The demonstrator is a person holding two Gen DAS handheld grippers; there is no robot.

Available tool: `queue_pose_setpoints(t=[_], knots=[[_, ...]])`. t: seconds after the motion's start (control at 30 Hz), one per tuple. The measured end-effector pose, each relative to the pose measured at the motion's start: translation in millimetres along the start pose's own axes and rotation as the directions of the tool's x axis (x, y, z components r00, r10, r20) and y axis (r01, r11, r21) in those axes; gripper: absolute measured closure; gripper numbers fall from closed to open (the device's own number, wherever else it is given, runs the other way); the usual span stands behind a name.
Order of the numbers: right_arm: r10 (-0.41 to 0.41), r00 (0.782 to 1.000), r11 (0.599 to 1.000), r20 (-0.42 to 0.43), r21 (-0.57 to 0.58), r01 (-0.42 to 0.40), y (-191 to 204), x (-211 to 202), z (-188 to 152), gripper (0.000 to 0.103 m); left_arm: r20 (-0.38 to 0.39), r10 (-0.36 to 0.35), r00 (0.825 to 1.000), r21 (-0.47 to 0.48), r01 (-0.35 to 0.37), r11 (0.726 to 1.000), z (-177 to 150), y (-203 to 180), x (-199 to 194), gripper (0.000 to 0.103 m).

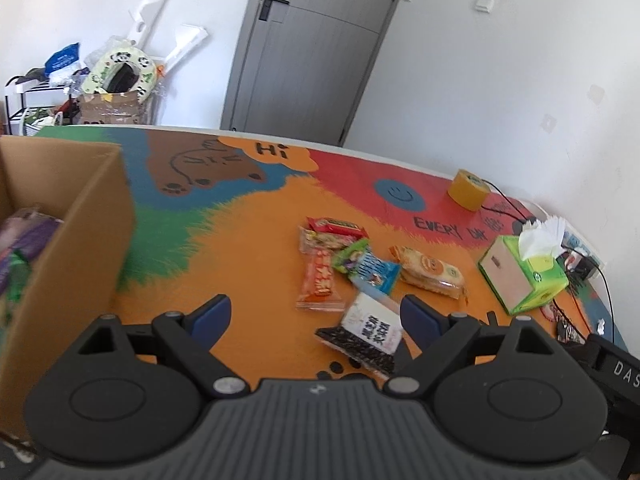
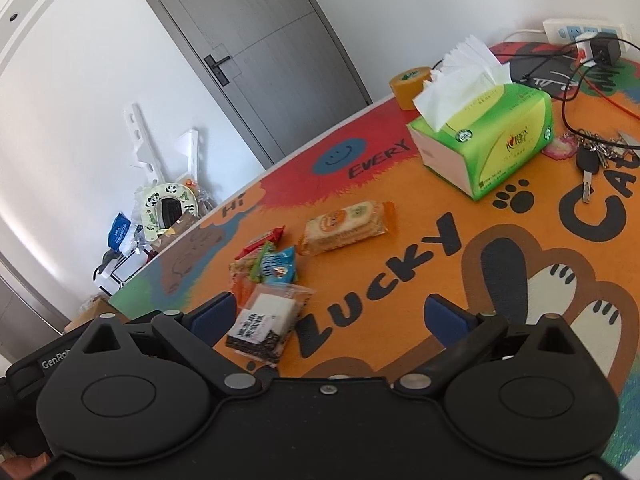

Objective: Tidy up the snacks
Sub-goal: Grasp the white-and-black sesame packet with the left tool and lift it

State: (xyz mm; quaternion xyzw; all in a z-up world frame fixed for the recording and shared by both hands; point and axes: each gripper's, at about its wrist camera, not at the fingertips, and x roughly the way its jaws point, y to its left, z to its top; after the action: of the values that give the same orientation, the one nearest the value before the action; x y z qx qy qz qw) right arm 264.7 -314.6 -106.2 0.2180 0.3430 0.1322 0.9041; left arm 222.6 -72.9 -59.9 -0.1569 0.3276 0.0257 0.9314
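Several snack packets lie in a loose heap on the colourful table mat [image 1: 248, 256]. Nearest is a black-and-white packet [image 1: 370, 334] [image 2: 264, 326], beside my left gripper's right finger. Behind it lie an orange packet [image 1: 320, 280], a blue packet [image 1: 374, 272] [image 2: 280, 266], a red packet [image 1: 336, 227] and a biscuit pack [image 1: 430, 272] [image 2: 346, 226]. My left gripper [image 1: 316, 314] hangs open above the mat, empty. My right gripper [image 2: 332, 314] is open and empty too, with the black-and-white packet just inside its left finger. A cardboard box [image 1: 80, 240] at the left holds purple and green packets.
A green tissue box [image 1: 524, 276] [image 2: 486, 140] stands to the right of the snacks, a yellow tape roll [image 1: 469, 189] [image 2: 410, 84] behind it. Keys [image 2: 592, 160], black cables and a power strip [image 2: 584, 30] lie at the far right. A grey door [image 1: 304, 48] and clutter stand beyond the table.
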Motion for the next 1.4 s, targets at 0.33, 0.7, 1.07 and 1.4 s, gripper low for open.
queue_pose_setpoints(t=[0.33,0.7,1.07,1.4], knots=[[-0.009,1.000,0.999,-0.023,0.042,0.010,-29.5,16.3,8.0,0.014,-0.063,-0.006,0.998,0.079,0.011,0.997,-8.8,-30.7,44.8,0.013],[-0.018,0.999,1.000,-0.027,0.023,0.018,-46.5,27.4,13.3,0.014,-0.108,0.045,0.993,0.143,-0.030,0.989,-19.5,-50.1,84.6,0.015],[-0.010,1.000,1.000,-0.029,0.016,0.010,-41.0,40.4,14.4,0.010,-0.065,0.076,0.995,0.227,-0.060,0.972,-27.3,-55.8,84.9,0.042],[-0.008,0.999,1.000,-0.032,0.025,0.009,-31.7,42.7,9.3,0.010,-0.084,-0.007,0.996,0.186,0.023,0.982,-26.8,-41.4,67.8,0.057]])
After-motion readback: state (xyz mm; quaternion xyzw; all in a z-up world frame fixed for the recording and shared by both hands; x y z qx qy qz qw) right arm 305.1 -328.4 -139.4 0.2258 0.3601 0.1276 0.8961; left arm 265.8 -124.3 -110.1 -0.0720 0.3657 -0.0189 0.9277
